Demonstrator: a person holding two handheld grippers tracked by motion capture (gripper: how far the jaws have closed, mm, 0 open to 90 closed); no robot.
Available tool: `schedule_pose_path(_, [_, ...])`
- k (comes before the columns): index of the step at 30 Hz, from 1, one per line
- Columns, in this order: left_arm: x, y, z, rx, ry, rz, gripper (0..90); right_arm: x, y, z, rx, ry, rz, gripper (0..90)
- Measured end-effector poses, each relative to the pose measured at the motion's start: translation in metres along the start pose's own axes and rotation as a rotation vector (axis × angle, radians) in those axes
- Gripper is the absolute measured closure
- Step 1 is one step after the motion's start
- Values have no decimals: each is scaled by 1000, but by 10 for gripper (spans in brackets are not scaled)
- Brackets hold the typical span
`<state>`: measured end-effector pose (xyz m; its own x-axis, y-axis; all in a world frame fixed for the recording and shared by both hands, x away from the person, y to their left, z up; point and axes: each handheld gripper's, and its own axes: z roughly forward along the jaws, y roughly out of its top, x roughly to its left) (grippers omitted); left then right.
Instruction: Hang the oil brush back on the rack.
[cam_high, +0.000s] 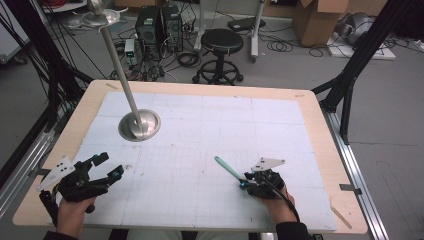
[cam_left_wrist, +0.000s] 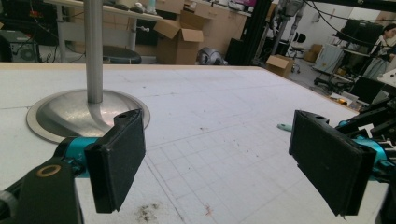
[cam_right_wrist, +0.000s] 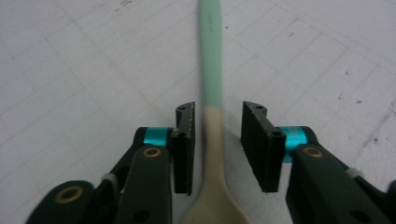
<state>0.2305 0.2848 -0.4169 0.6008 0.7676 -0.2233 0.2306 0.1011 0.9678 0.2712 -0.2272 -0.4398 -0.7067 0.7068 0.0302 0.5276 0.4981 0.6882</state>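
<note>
A spoon (cam_high: 227, 168) with a mint-green handle and a beige bowl lies flat on the white gridded mat, near the front right. In the right gripper view the spoon (cam_right_wrist: 210, 70) runs straight away between the two jaws. My right gripper (cam_high: 245, 180) stands open around the neck of the spoon, with a small gap on each side (cam_right_wrist: 217, 116). My left gripper (cam_high: 111, 166) is held over the front left of the mat, open wide with nothing between its jaws (cam_left_wrist: 217, 154). The handle tip of the spoon (cam_left_wrist: 283, 127) shows far off in the left gripper view.
A metal stand with a round base (cam_high: 140, 125) and a tall slanting pole stands on the mat's left half; its base (cam_left_wrist: 70, 114) sits just beyond my left jaw. A thin wooden stick (cam_high: 342, 215) lies at the table's front right corner. A stool (cam_high: 220, 50) and boxes stand beyond the table.
</note>
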Motion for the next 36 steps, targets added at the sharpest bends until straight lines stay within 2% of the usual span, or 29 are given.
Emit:
schedule_pose_path(2, [0,0,0,2,2,-1,190,0,2,0,14,-4,-7,763])
schedule_pose_path(4, [0,0,0,1,1,0,190,2,4,0,30,-6,-22,796])
schedule_pose_path(6, [0,0,0,4,1,2,190,2,6,1,40,-14,-33,801])
schedule_pose_path(11, [-1,-1,1,9,1,2,190,3,9,1,62,-18,-20,814])
schedule_pose_path(18, [-1,-1,2,14,-4,7,190,4,9,0,62,-26,-15,819])
schedule_pose_path(25, [-1,-1,2,11,-8,6,190,1,10,-8,2,-2,17,821])
schedule_pose_path(36, [-4,-1,3,10,-23,11,190,5,13,-17,-83,80,36,822])
